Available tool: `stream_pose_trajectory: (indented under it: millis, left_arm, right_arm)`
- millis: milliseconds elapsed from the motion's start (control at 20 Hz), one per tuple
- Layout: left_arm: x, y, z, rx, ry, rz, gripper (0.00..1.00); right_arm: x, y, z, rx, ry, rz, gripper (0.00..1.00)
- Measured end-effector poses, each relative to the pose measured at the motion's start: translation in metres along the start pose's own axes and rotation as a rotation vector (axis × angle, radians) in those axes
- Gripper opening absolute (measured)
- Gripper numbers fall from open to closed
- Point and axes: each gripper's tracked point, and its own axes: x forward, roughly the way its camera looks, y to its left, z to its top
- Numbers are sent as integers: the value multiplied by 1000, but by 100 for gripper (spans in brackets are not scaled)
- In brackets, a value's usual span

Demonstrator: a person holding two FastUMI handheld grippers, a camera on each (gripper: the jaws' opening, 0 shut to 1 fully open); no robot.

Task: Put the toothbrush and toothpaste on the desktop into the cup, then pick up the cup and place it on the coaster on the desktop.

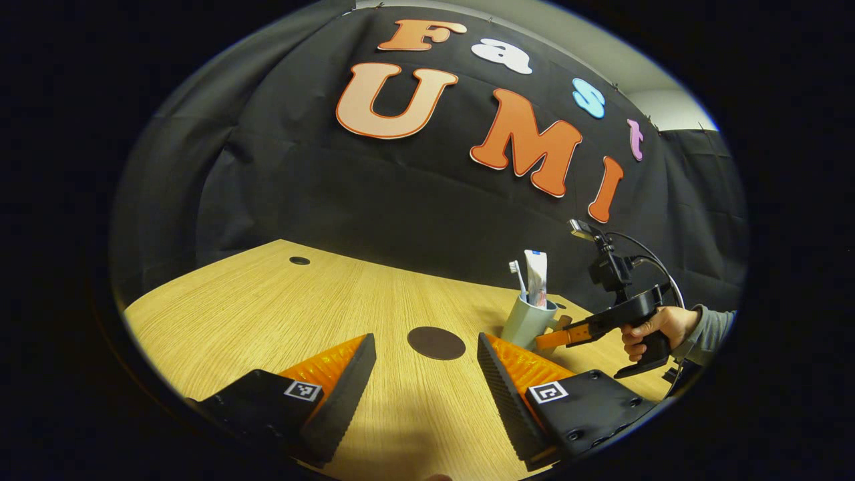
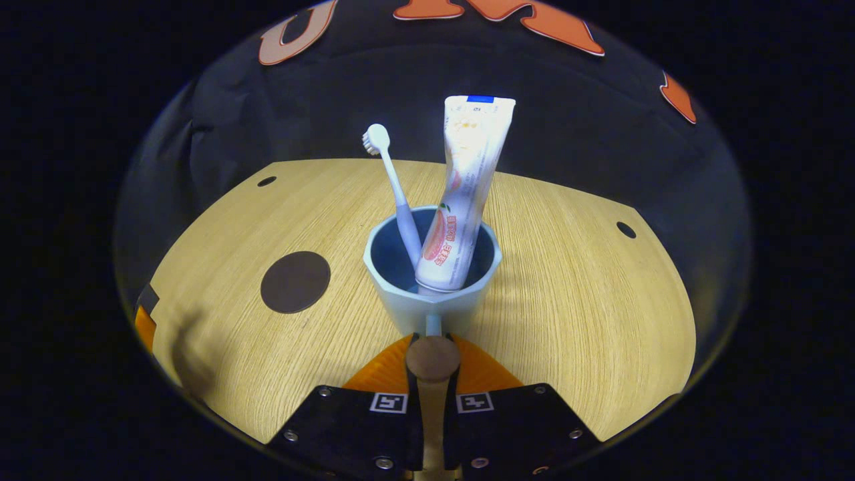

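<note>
Both toothbrush (image 2: 394, 190) and toothpaste (image 2: 461, 200) stand tilted in the pale cup (image 2: 431, 304).

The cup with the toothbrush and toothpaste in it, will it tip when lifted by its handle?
Probably a little: the right hand-held gripper grips only the handle, off-centre. The toothpaste and toothbrush lean loosely in the cup, so they may shift.

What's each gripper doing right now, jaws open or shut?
Left gripper: jaws open, holding nothing, above the desk.
Right gripper: jaws shut on the cup handle; cup on the desk.
</note>
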Motion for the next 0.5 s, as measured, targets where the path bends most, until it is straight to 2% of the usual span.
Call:
stream_pose_trajectory:
  millis: [500]
  left_arm:
    - [0, -4, 1, 27, 6, -5, 96]
  right_arm:
    - [3, -3, 14, -65, -108, 91, 12]
